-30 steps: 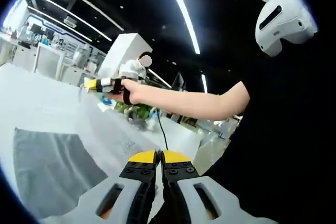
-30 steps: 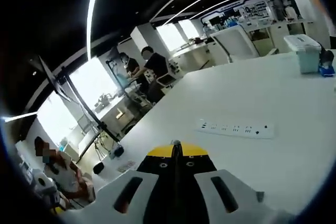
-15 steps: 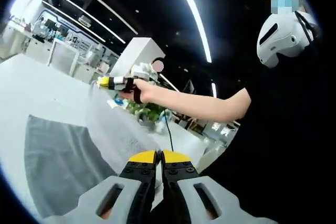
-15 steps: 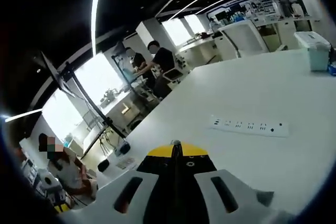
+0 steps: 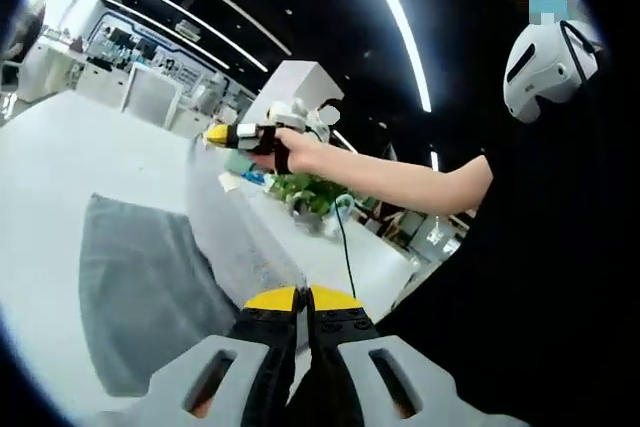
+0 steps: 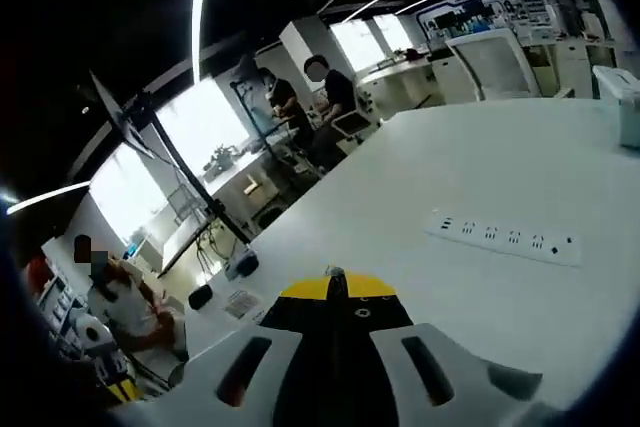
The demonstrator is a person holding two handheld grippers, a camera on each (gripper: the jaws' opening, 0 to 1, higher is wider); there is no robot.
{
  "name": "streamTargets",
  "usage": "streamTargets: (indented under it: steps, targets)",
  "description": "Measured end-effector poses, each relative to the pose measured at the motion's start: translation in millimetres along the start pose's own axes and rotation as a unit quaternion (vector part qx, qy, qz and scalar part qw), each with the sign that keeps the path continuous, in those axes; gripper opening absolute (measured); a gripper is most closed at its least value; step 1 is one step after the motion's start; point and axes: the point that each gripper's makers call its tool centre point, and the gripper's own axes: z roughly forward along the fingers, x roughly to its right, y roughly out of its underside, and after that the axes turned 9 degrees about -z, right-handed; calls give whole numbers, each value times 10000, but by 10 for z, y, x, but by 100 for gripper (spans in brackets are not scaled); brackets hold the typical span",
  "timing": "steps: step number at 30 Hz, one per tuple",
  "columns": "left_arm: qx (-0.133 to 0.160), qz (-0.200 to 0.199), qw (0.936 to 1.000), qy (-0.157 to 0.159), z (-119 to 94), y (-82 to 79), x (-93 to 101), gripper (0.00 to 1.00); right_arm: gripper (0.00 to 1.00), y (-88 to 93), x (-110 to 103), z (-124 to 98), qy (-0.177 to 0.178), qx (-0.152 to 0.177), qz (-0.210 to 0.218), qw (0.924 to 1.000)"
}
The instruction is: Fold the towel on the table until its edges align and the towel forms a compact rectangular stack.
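A grey towel [image 5: 140, 287] lies partly on the white table [image 5: 50, 167]. One edge of it is lifted and stretched taut [image 5: 235, 227] between the two grippers. My left gripper [image 5: 303, 297] is shut on the near end of that edge. In the left gripper view my right gripper [image 5: 215, 134], held in a hand with the arm stretched out, pinches the far corner above the table. In the right gripper view my right gripper [image 6: 335, 284] has its jaws closed, and a sliver of grey cloth [image 6: 510, 382] shows low beside it.
A white power strip [image 6: 505, 237] lies on the table [image 6: 470, 157] ahead of the right gripper, and a pale box [image 6: 628, 107] stands at the far right. The person in dark clothes stands at the right of the left gripper view. Other people sit at desks [image 6: 320, 117] beyond.
Both views have swung a little with the hands. More of the flat part of the towel now shows in the left gripper view. Both grippers keep their hold on the lifted edge.
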Motion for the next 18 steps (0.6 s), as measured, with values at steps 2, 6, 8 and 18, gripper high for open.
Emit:
streamTargets:
  steps: [2, 6, 8, 18]
  targets:
    - [15, -48, 10000, -34, -18, 1, -27, 2, 0, 0, -11, 42, -25, 18, 54, 10000]
    - [85, -120, 9998, -111, -62, -27, -60, 2, 0, -29, -52, 108, -33, 78, 89, 9999]
    - [82, -153, 9997, -146, -82, -38, -84, 2, 0, -36, -82, 156, -50, 85, 88, 9999]
    - [-176, -376, 9980, -469, -172, 116, -413, 2, 0, 102, -109, 387, 27, 65, 49, 10000]
